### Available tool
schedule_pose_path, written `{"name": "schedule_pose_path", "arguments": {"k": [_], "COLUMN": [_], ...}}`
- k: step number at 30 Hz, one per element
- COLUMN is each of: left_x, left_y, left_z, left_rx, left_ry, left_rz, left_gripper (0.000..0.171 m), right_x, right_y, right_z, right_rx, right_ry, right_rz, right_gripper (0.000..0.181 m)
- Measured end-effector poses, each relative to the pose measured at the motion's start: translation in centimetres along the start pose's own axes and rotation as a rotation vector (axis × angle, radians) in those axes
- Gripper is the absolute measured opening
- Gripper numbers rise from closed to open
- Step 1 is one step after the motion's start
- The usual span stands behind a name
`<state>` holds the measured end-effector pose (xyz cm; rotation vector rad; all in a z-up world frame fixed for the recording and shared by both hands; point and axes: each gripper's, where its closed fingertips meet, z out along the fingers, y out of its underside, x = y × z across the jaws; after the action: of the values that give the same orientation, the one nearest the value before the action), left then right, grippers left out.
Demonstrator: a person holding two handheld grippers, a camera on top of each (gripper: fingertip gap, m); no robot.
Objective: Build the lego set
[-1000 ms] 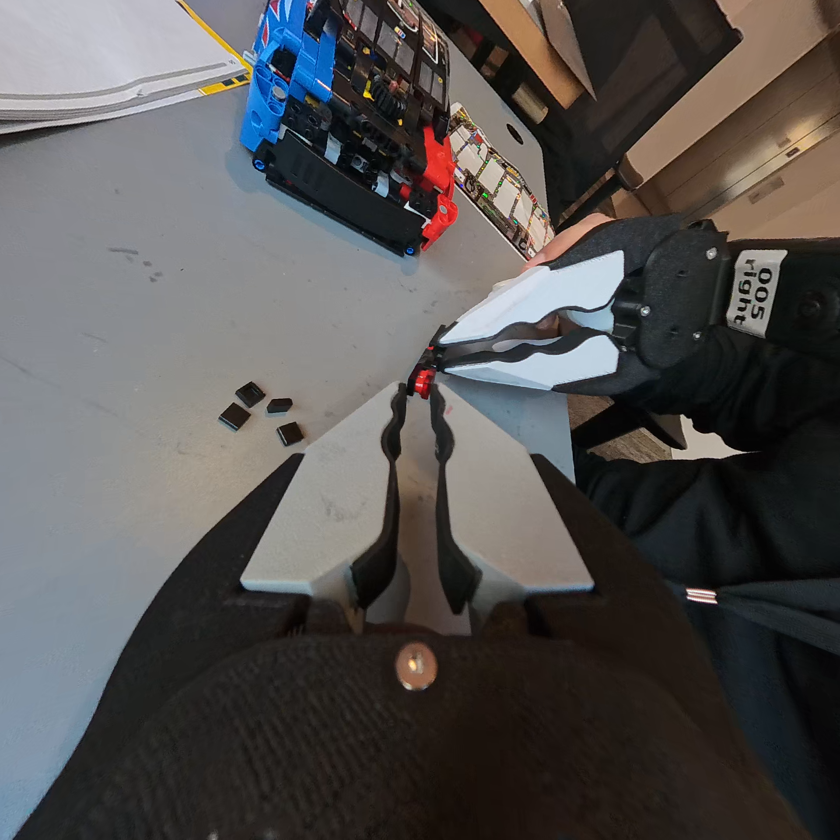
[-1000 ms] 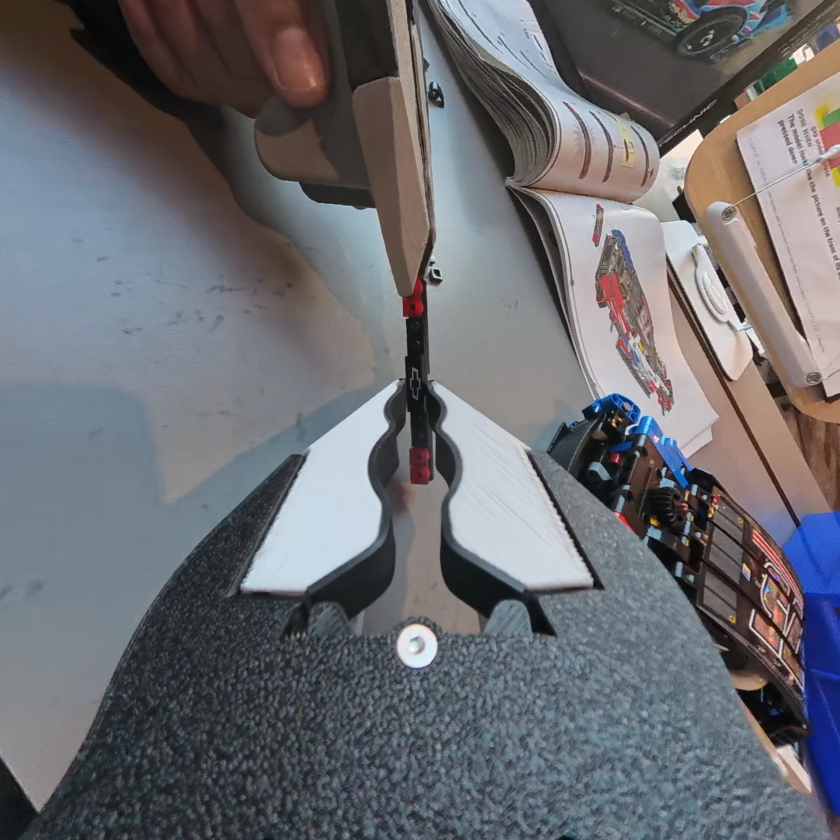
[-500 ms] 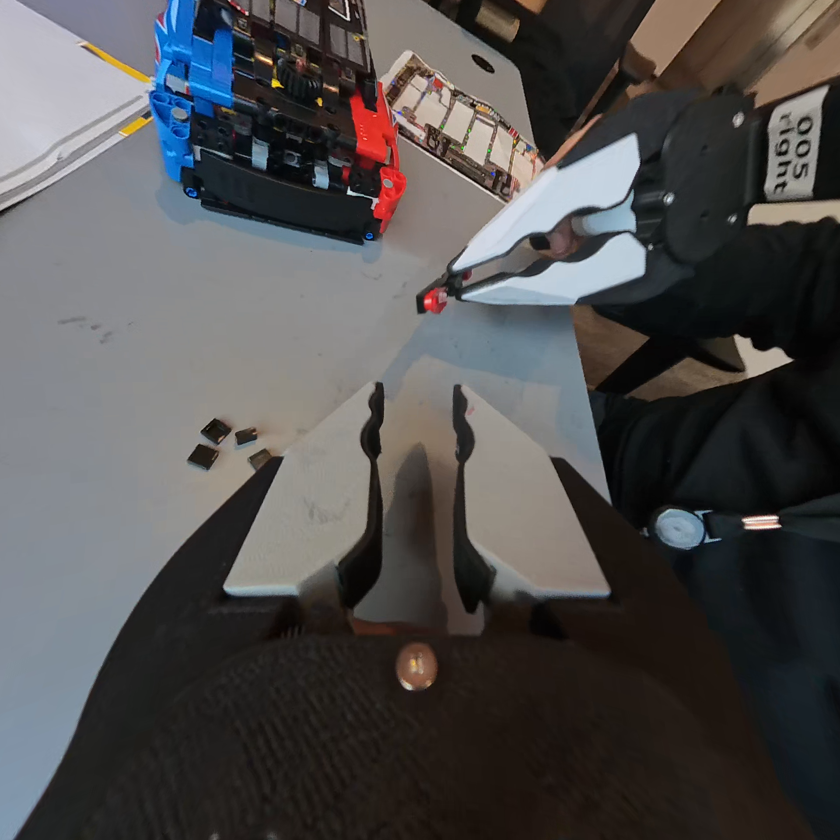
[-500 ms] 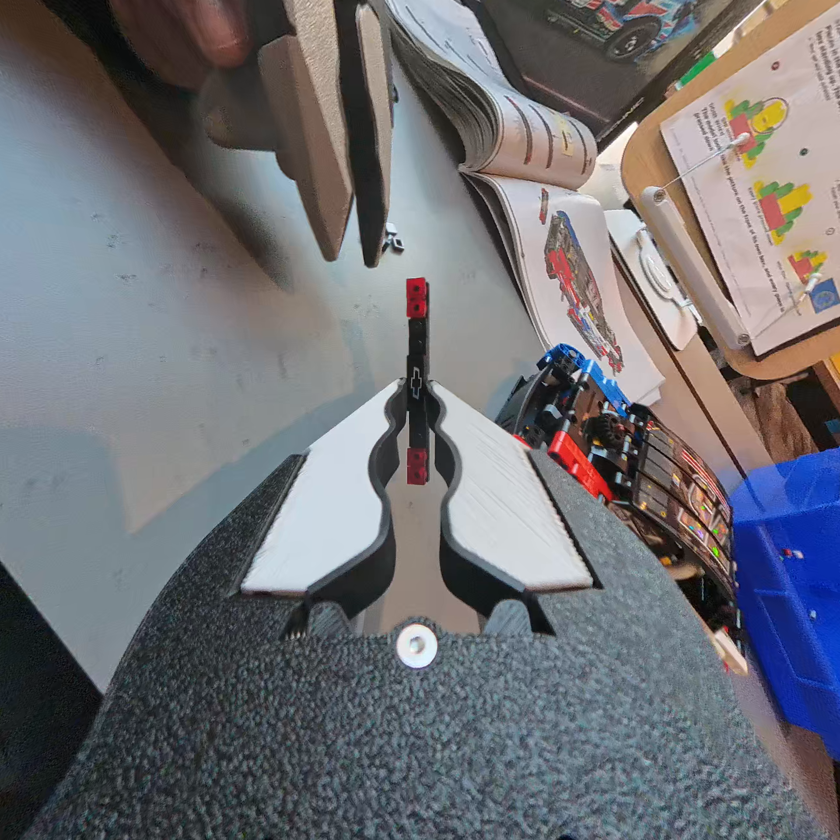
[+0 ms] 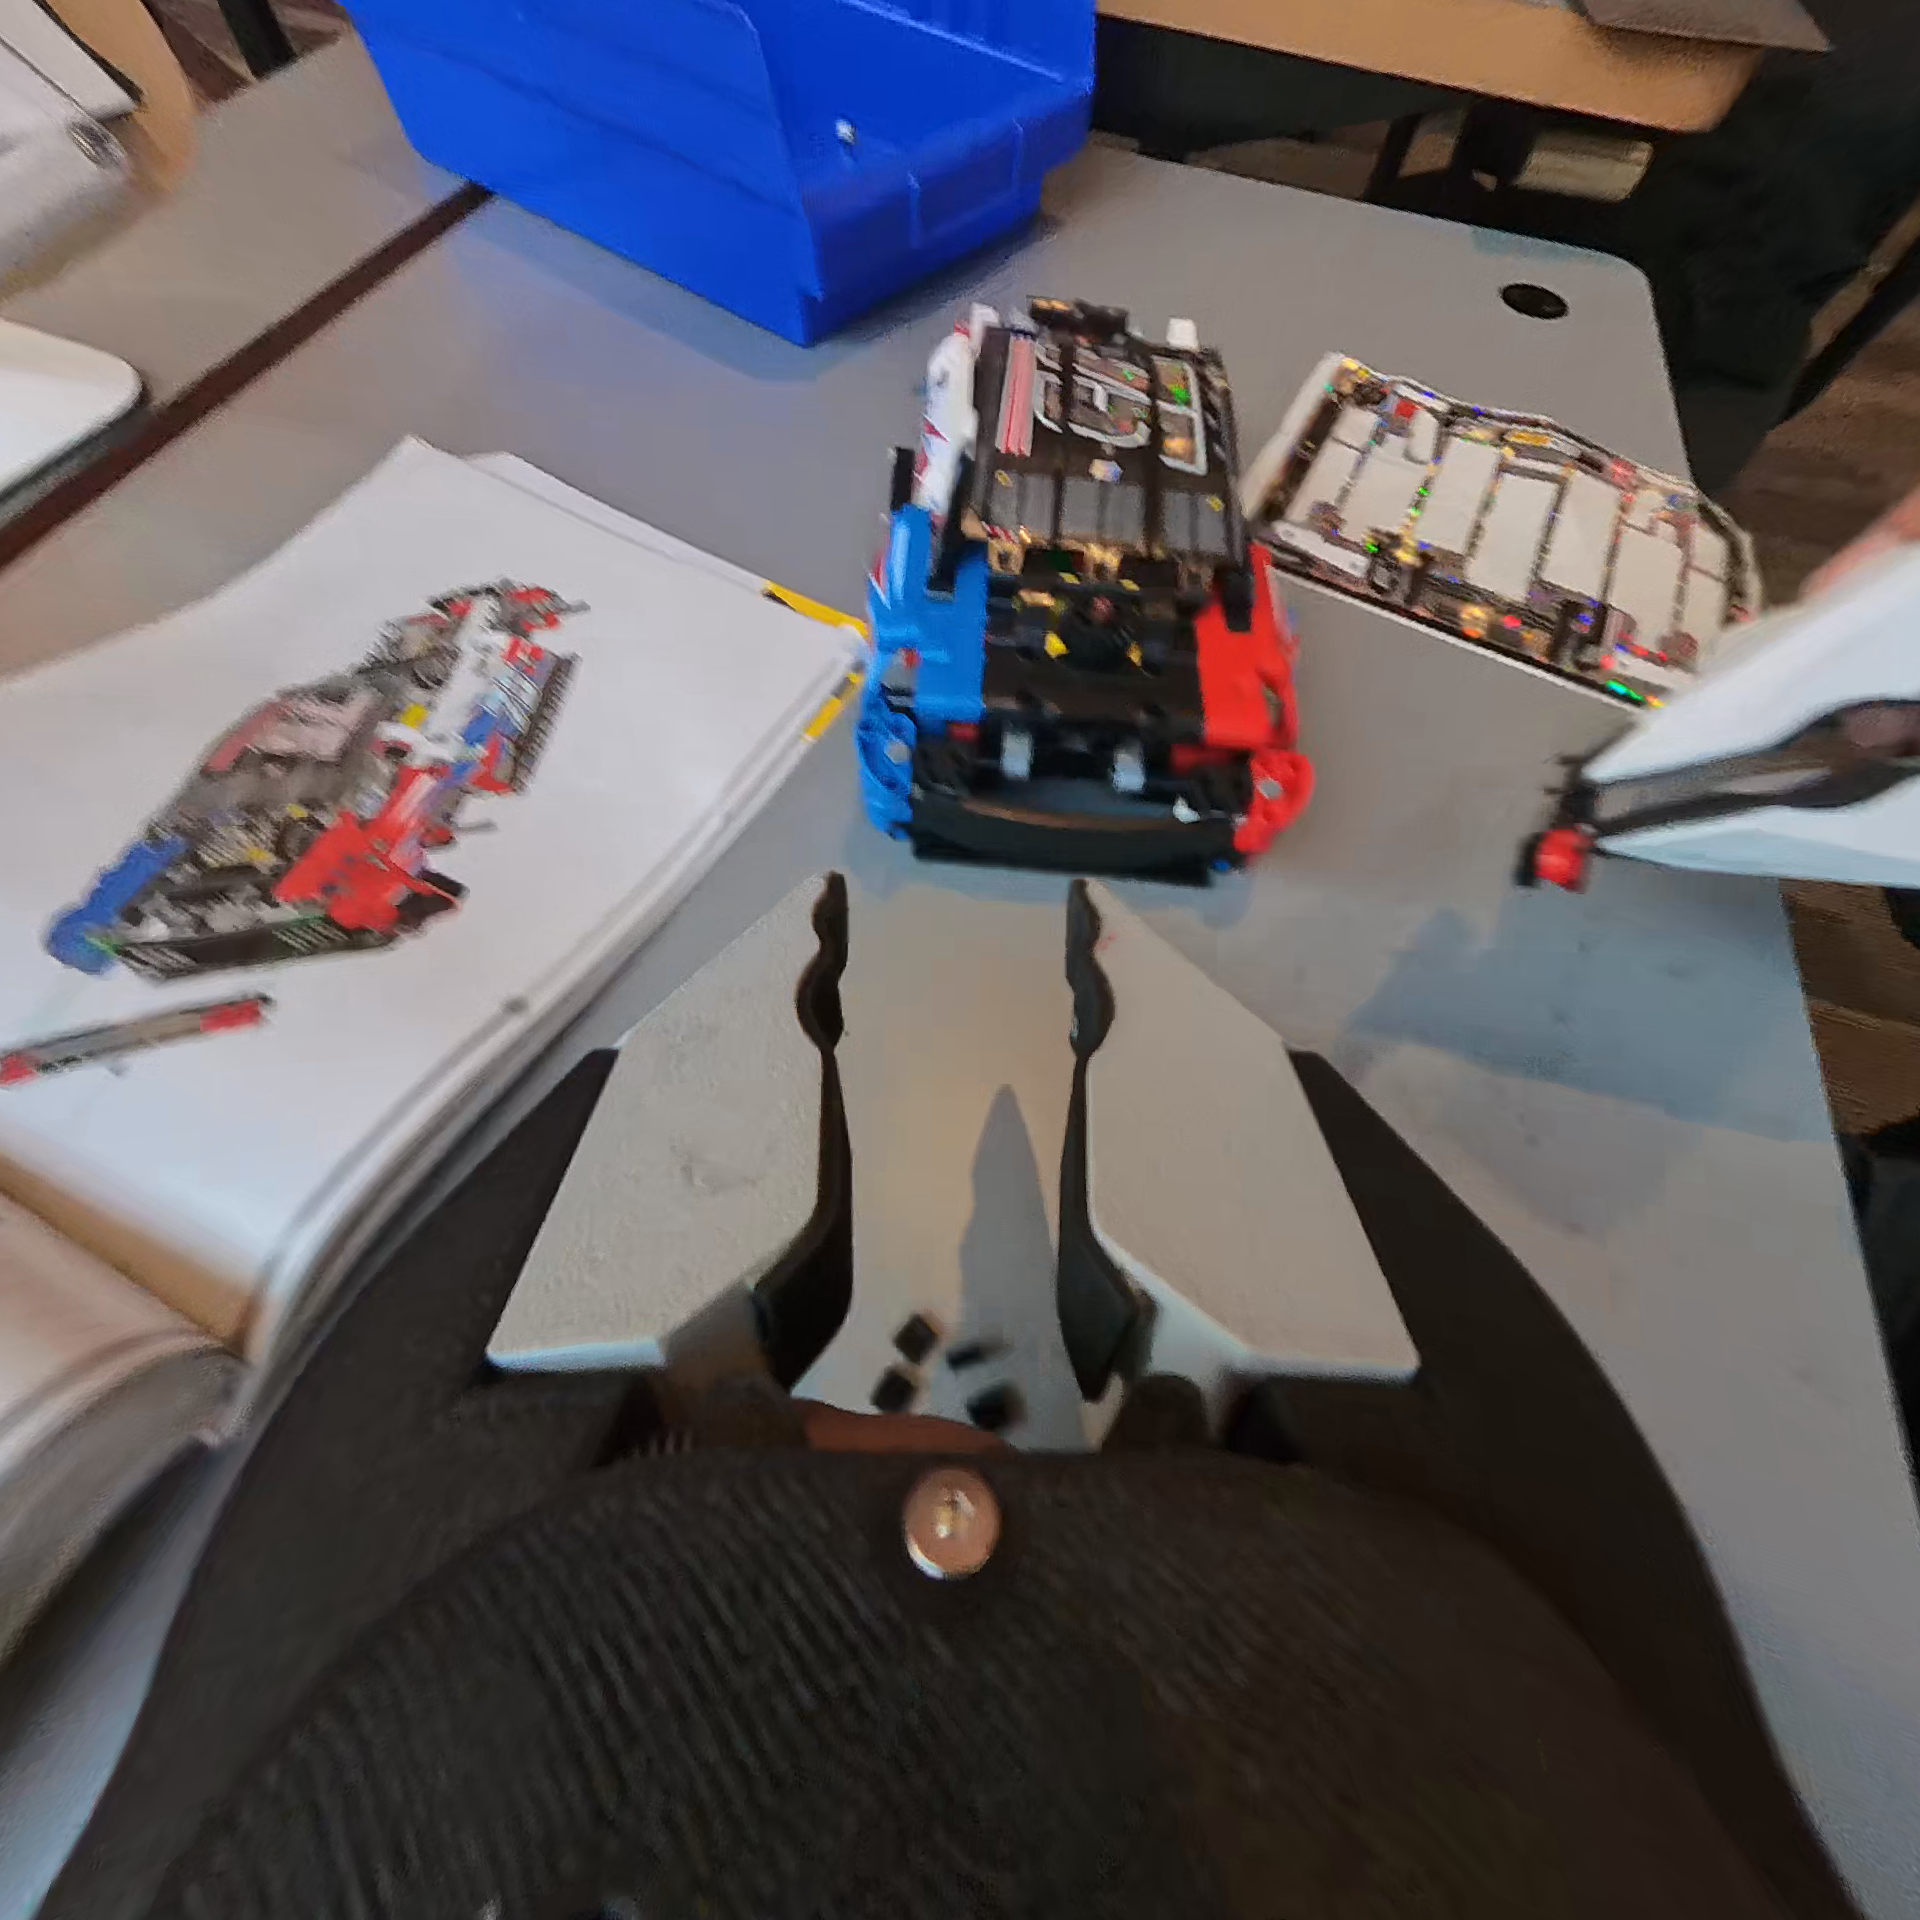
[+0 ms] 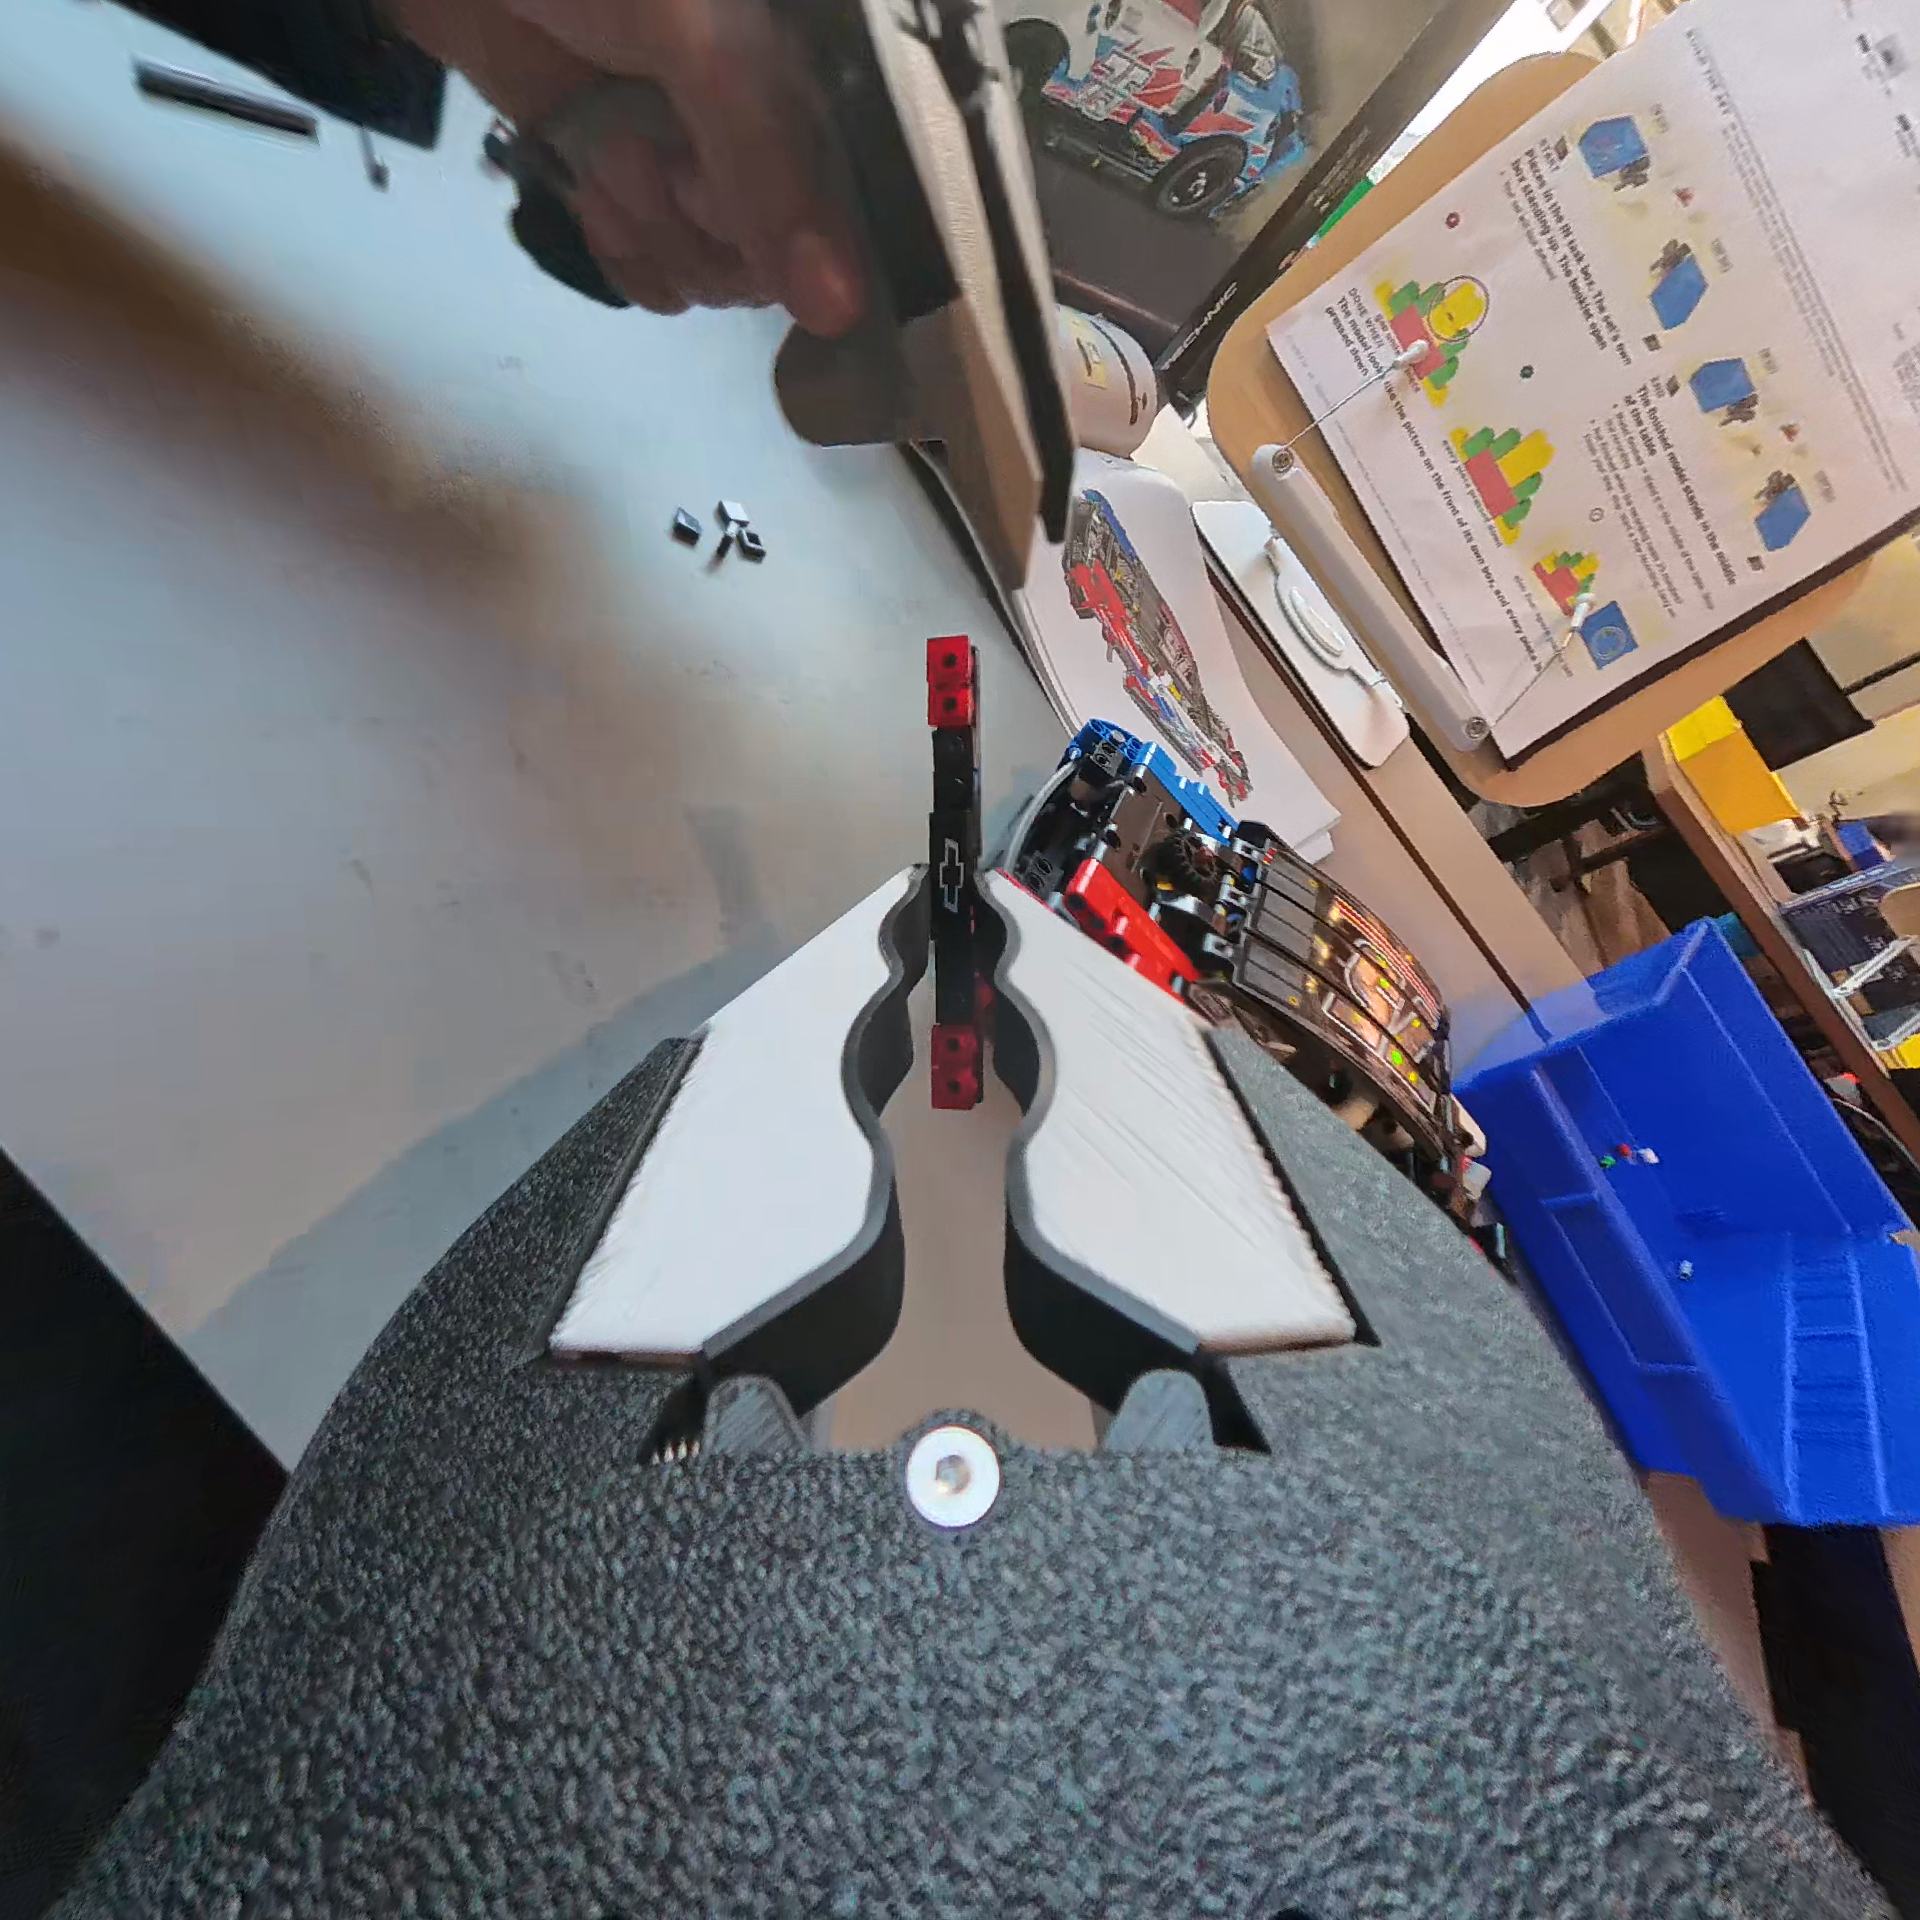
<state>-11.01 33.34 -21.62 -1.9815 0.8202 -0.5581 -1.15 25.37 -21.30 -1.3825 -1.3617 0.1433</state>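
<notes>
The part-built lego car [image 5: 1081,644], black with a blue left side and a red right side, stands on the grey table just beyond my left gripper [image 5: 951,904], which is open and empty. My right gripper [image 6: 954,883] is shut on a thin black lego bar with red ends [image 6: 953,831], held upright above the table. In the left wrist view the right gripper [image 5: 1569,810] enters from the right with the bar's red end [image 5: 1556,854] showing. The car also shows in the right wrist view [image 6: 1226,925]. The left gripper [image 6: 1029,530] hangs above the bar there.
An open instruction book [image 5: 364,810] lies left of the car. A sticker sheet [image 5: 1496,551] lies right of it. A blue bin [image 5: 769,135] stands behind. Several small black tiles [image 5: 940,1377] lie on the table under my left gripper. A clipboard with a printed sheet [image 6: 1621,343] stands beyond. From my left tips it is roughly 15 cm to the open instruction book [image 5: 364,810]; from my right, 30 cm. It is also in sight in the right wrist view [image 6: 1126,627].
My left gripper let go of the bar's red end, opened, and swung left to face the car. My right gripper keeps hold of the bar and has moved away to the right.
</notes>
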Motion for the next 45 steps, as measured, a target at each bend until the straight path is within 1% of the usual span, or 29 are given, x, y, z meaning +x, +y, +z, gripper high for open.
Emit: {"name": "schedule_pose_path", "arguments": {"k": [2,4,6,8,9,12,13,14,15,17,19,21,24,27,29,31,33,35,38,40,41,45], "left_x": [-1.5,-2.2,-2.7,-1.9,-1.1,0.5,1.2,1.8,2.1,2.3,3.0,4.6,6.8,8.8,9.6,9.3,9.4,9.6,9.7,9.4,9.1,9.0], "left_y": [-1.8,-3.1,-3.9,-3.5,-3.2,-2.2,-2.0,-1.8,-1.7,-1.7,-1.6,-1.5,-0.2,1.3,2.1,3.0,3.8,4.0,3.3,3.6,3.8,3.7], "left_z": [1.0,2.2,3.7,5.4,6.0,6.9,7.1,7.4,7.6,7.8,7.5,6.8,4.7,1.1,-0.7,-2.0,-2.8,-3.2,-4.0,-4.1,-4.2,-4.7], "left_rx": [-0.002,-0.035,-0.08,-0.13,-0.131,-0.097,-0.085,-0.074,-0.062,-0.031,-0.018,0.008,0.025,0.062,0.096,0.111,0.112,0.122,0.183,0.165,0.166,0.192], "left_ry": [-0.008,0.036,0.076,0.119,0.143,0.163,0.182,0.201,0.195,0.161,0.146,0.154,0.089,0.04,0.011,-0.056,-0.075,-0.06,-0.029,-0.029,-0.04,-0.015], "left_rz": [0.009,-0.003,-0.044,-0.091,-0.099,-0.089,-0.102,-0.12,-0.132,-0.13,-0.162,-0.215,-0.152,-0.071,0.002,0.081,0.117,0.122,0.092,0.084,0.083,0.044], "left_gripper": [0.043,0.051,0.052,0.053,0.055,0.053,0.049,0.05,0.057,0.063,0.065,0.075,0.065,0.068,0.061,0.059,0.057,0.057,0.054,0.055,0.055,0.054], "right_x": [0.9,2.1,3.6,5.5,6.5,9.6,10.4,11.1,11.9,13.0,13.6,14.1,14.2,13.6,12.5,11.2,10.0,10.1,11.7,13.3,14.2,17.2], "right_y": [0.8,1.8,3.2,5.0,5.8,9.0,10.4,11.9,13.3,15.6,17.4,18.8,20.1,19.8,18.9,18.4,18.7,19.4,20.6,21.9,22.6,24.7], "right_z": [-0.8,-1.8,-2.7,-3.7,-4.3,-5.9,-6.2,-6.5,-6.6,-6.6,-6.4,-6.1,-5.5,-4.8,-4.5,-4.4,-4.2,-3.8,-3.7,-3.7,-3.6,-3.0], "right_rx": [-0.013,-0.026,-0.044,-0.073,-0.079,-0.122,-0.149,-0.183,-0.213,-0.256,-0.295,-0.329,-0.351,-0.337,-0.323,-0.347,-0.408,-0.46,-0.53,-0.568,-0.581,-0.6], "right_ry": [0.03,0.061,0.104,0.152,0.175,0.217,0.215,0.213,0.22,0.22,0.197,0.18,0.118,0.051,-0.014,-0.072,-0.112,-0.09,-0.041,0.007,0.032,0.079], "right_rz": [0.002,0.025,0.045,0.066,0.079,0.148,0.168,0.184,0.197,0.23,0.268,0.287,0.32,0.354,0.362,0.328,0.26,0.168,0.087,0.035,0.041,0.136], "right_gripper": [0.007,0.007,0.007,0.007,0.007,0.007,0.007,0.007,0.007,0.007,0.006,0.006,0.006,0.006,0.006,0.006,0.006,0.007,0.007,0.007,0.007,0.007]}}
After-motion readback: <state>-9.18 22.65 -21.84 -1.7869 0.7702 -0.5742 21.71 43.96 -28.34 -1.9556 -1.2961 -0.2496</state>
